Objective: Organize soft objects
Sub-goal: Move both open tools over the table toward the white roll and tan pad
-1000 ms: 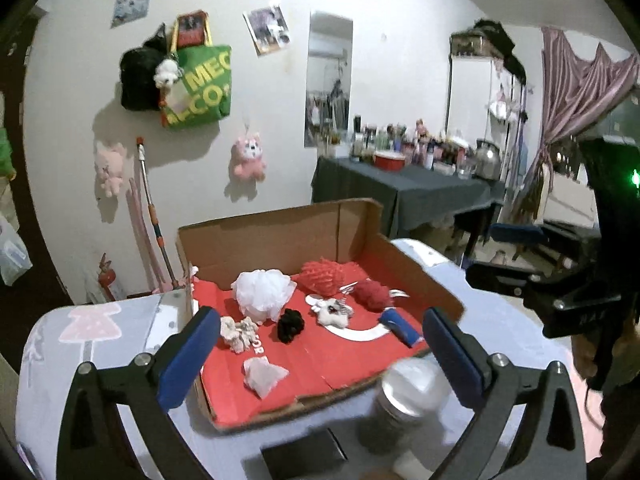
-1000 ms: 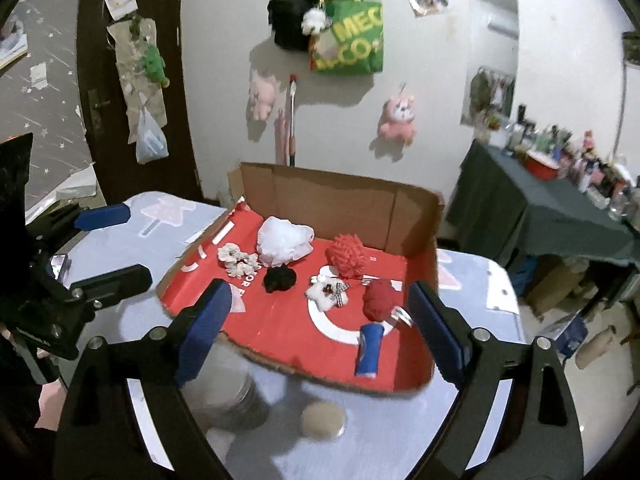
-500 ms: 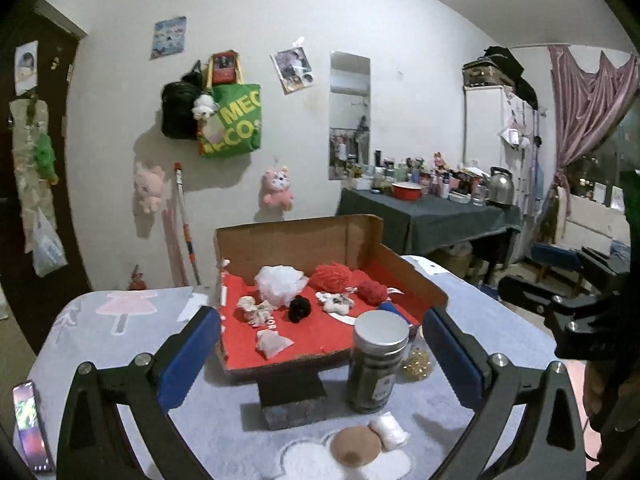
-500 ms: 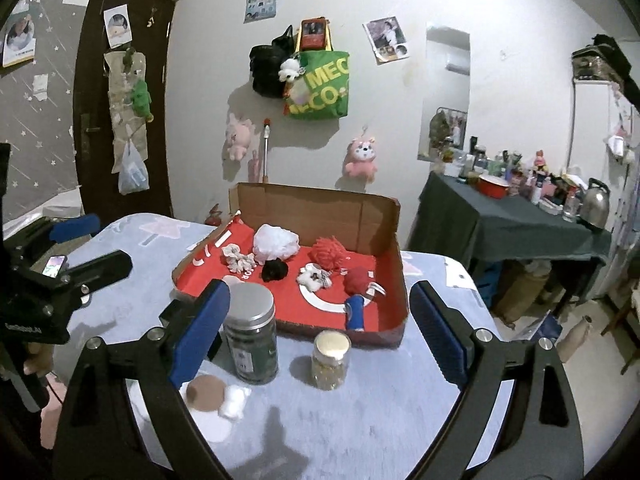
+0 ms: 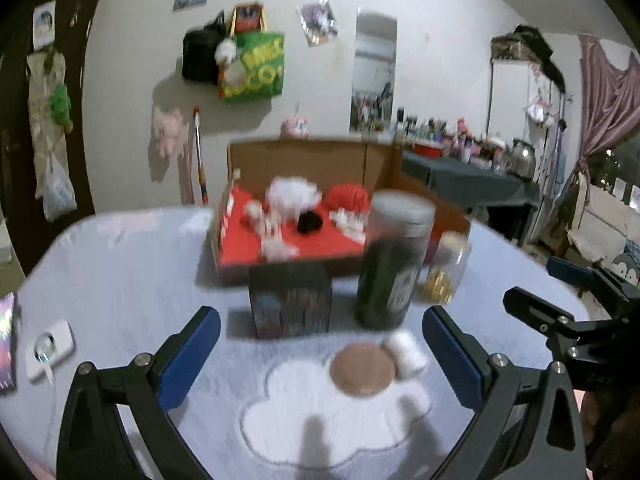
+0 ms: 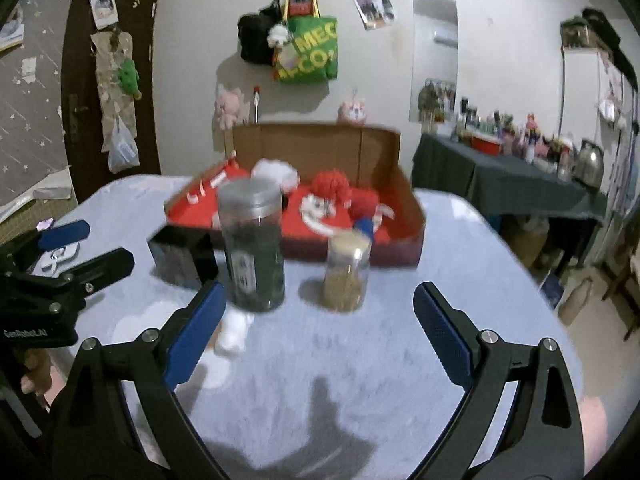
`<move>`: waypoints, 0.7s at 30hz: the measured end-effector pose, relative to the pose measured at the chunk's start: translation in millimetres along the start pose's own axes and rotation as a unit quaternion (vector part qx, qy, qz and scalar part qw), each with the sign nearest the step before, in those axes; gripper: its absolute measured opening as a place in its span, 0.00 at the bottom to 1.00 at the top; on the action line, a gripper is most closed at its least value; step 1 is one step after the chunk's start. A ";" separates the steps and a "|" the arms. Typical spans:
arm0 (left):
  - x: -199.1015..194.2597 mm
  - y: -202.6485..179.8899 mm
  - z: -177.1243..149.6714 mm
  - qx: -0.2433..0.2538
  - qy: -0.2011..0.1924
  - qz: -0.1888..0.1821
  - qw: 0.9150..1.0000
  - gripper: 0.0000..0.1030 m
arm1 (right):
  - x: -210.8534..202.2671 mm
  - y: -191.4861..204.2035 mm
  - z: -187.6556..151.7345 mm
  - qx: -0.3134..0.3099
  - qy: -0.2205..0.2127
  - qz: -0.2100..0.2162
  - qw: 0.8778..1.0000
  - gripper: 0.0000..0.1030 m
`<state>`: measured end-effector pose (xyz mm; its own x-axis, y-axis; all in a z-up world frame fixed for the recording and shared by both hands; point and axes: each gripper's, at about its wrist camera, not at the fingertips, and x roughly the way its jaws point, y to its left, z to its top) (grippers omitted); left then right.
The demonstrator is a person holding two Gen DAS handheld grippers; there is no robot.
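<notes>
Both sets of jaws stand released with nothing between them; the right gripper [image 6: 316, 328] has just been spreading wider. The left gripper [image 5: 320, 354] hangs over the desk [image 5: 120, 280], with a brown round pad [image 5: 362, 368] and a small white roll [image 5: 406, 354] lying just ahead of its jaws. Beyond them stand a dark jar [image 6: 252, 248], a small jar [image 6: 347, 272] and a black box [image 5: 290, 300]. Farther off sits the cardboard box [image 6: 392, 184] with a white puff [image 5: 294, 196] and a red puff [image 6: 330, 184] inside.

2 jars [image 6: 253, 248] [image 6: 347, 270], 1 cardboard box [image 6: 316, 148], 2 red pom-poms [image 6: 331, 185] [image 6: 365, 203].
</notes>
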<state>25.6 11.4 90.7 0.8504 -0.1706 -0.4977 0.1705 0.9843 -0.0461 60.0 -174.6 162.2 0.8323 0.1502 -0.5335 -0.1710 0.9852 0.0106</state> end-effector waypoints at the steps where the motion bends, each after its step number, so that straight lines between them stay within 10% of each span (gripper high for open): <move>1: 5.2 0.3 -5.0 0.001 0.007 0.004 1.000 1.00 | 4.2 -1.6 -5.7 0.003 0.007 0.001 1.000 0.93; 21: 32.7 32.4 -34.8 -0.007 0.069 0.035 0.997 1.00 | 81.5 3.1 -31.6 0.050 0.117 0.094 0.987 0.93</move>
<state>41.6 39.3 42.8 0.7836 -0.0940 -0.6142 0.1043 0.9944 -0.0191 110.6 -161.9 92.0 0.6446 0.3195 -0.6946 -0.2476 0.9468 0.2058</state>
